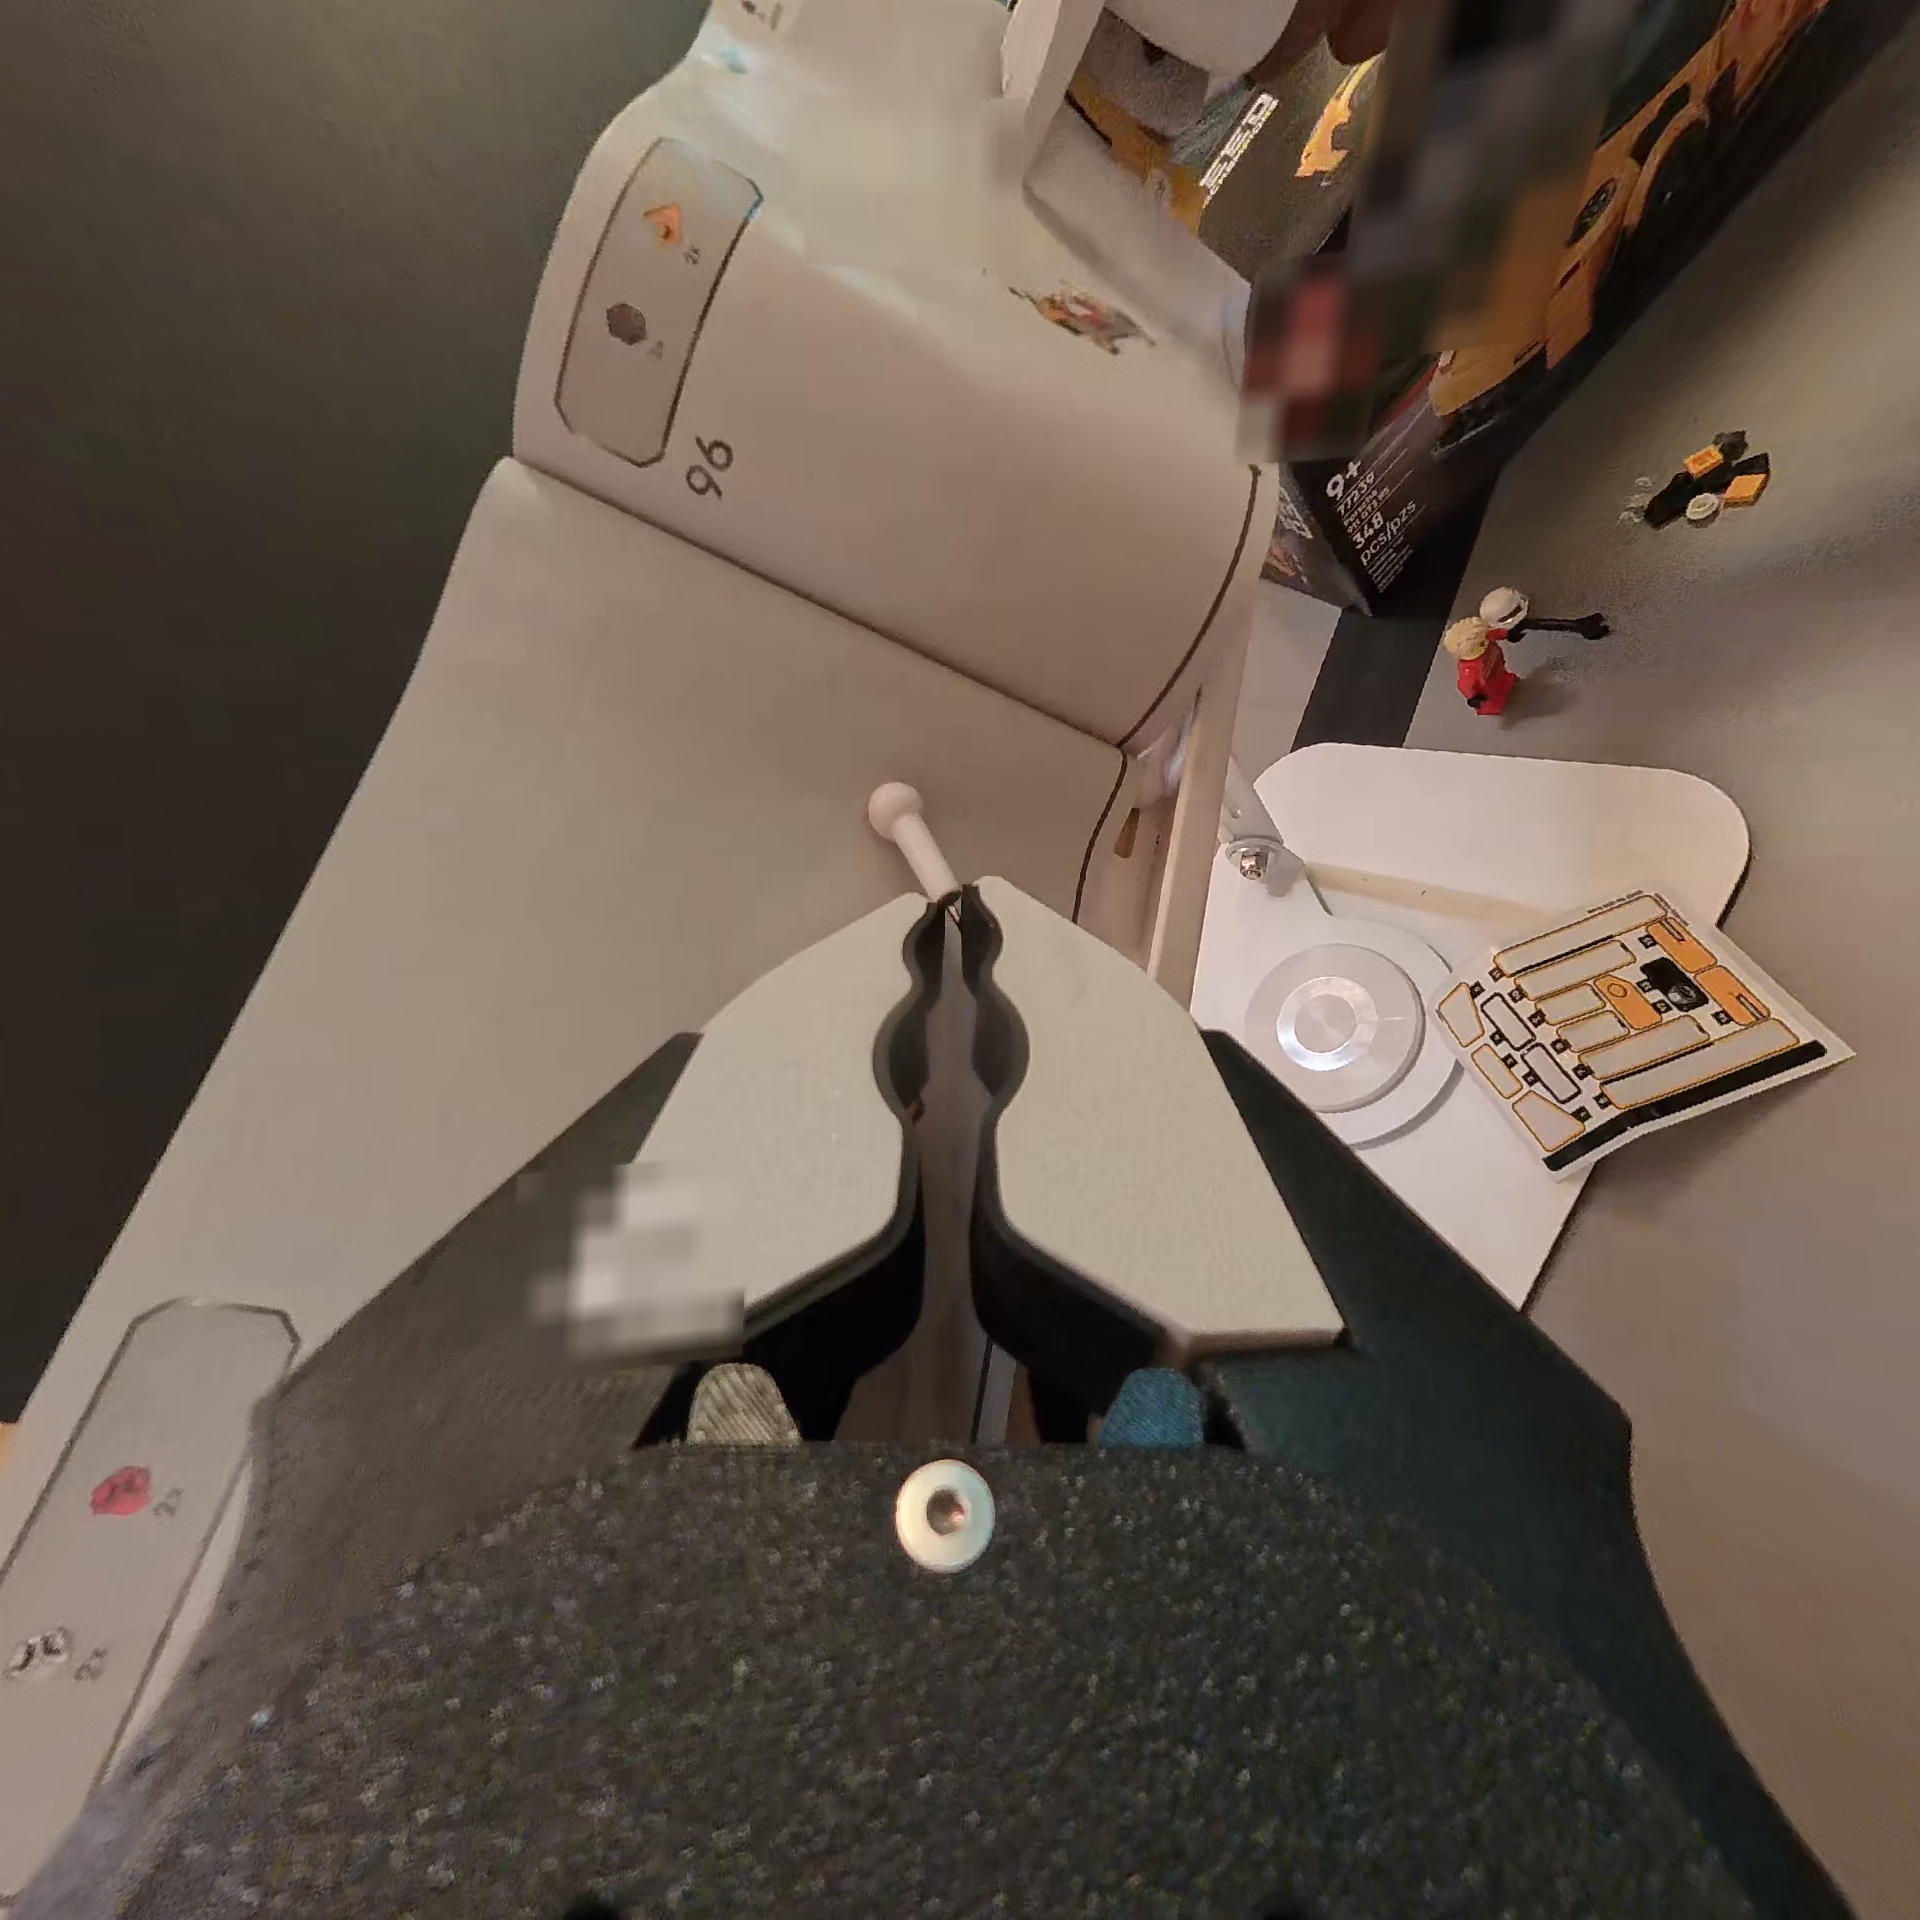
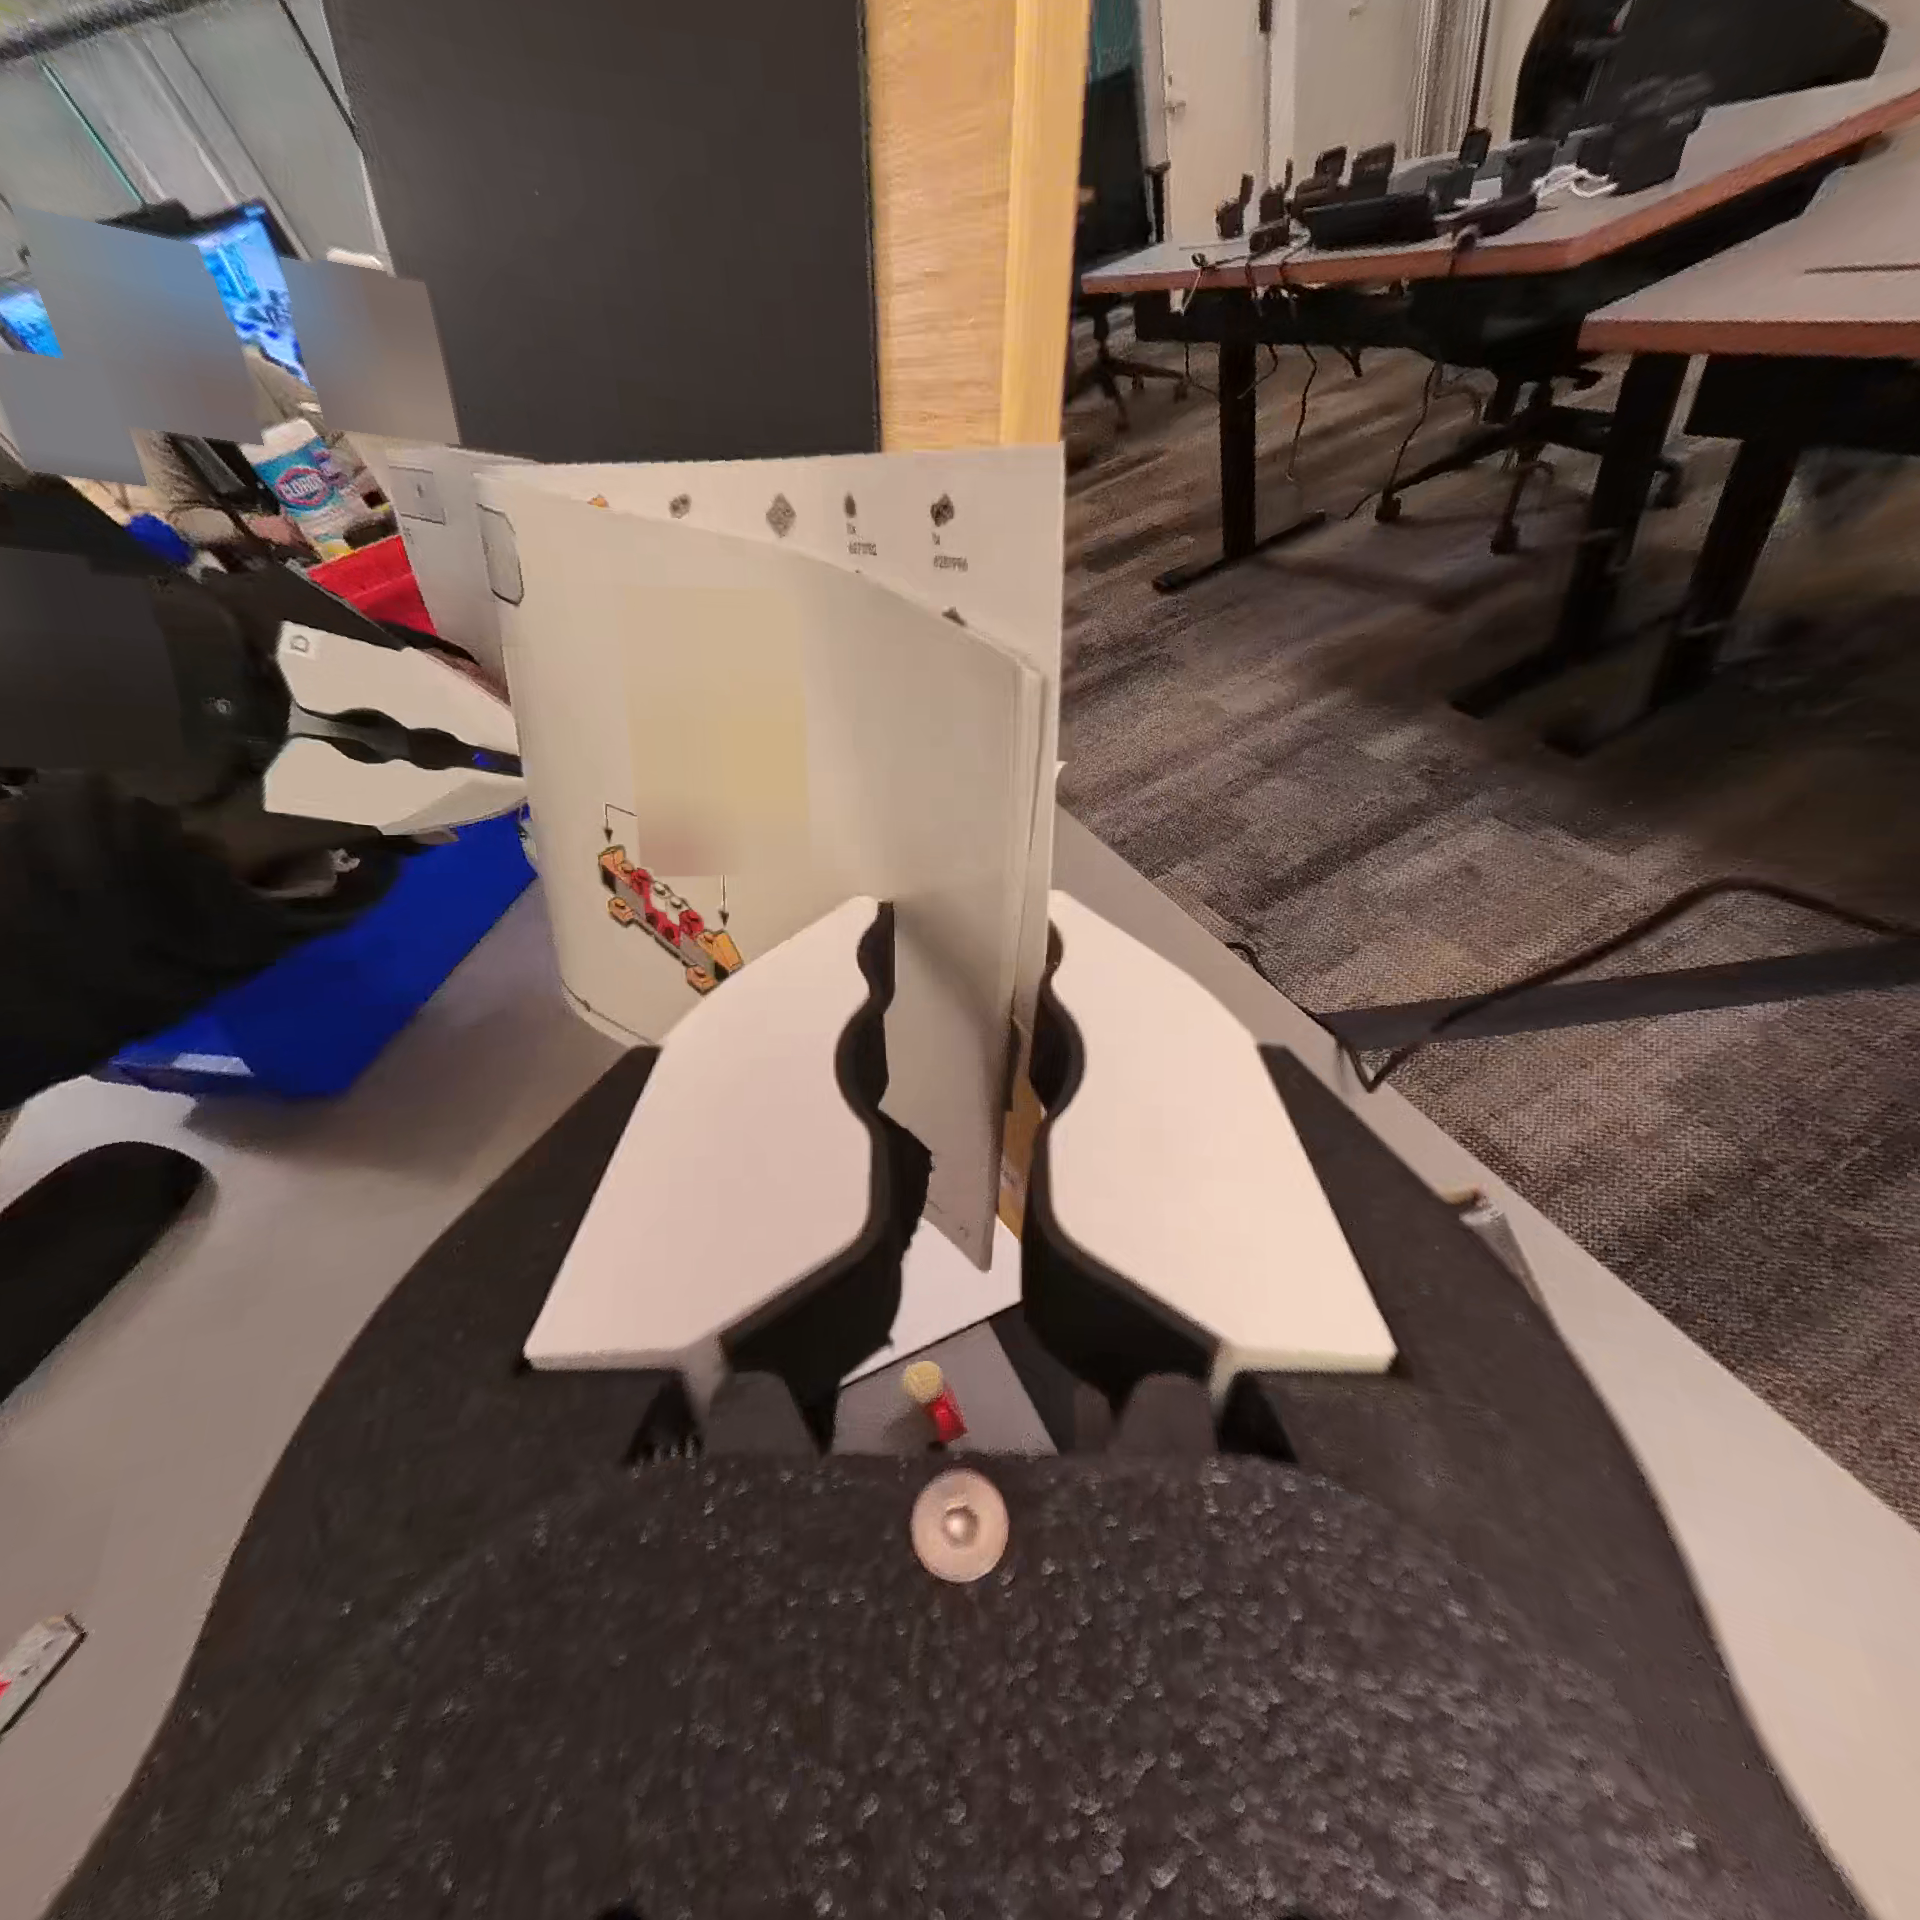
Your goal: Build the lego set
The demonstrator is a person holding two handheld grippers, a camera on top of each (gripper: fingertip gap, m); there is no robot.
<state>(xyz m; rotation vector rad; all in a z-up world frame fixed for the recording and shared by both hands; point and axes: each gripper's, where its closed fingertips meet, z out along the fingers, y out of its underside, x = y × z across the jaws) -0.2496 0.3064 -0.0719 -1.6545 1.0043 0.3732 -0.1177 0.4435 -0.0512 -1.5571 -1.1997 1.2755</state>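
The instruction booklet (image 1: 727,675) stands open and upright on a white stand (image 1: 1507,810). My left gripper (image 1: 954,896) is shut in front of its left page, and a thin white ball-tipped rod (image 1: 909,826) sticks out from between the tips. In the right wrist view the left gripper (image 2: 509,764) sits at the edge of a curved page. My right gripper (image 2: 966,920) is open, with the booklet's (image 2: 914,748) right-hand pages standing between its jaws. A red minifigure (image 1: 1486,665) stands on the table, and it also shows under the right gripper (image 2: 935,1403).
The dark set box (image 1: 1507,312) stands behind the booklet. A small cluster of black and orange pieces (image 1: 1704,483) and a sticker sheet (image 1: 1642,1029) lie near the stand. A blue bin (image 2: 343,997) sits to the left. A wooden post (image 2: 966,208) rises behind, and the table edge (image 2: 1351,1049) is close on the right. About 20 centimetres separates my left fingertips from my right.
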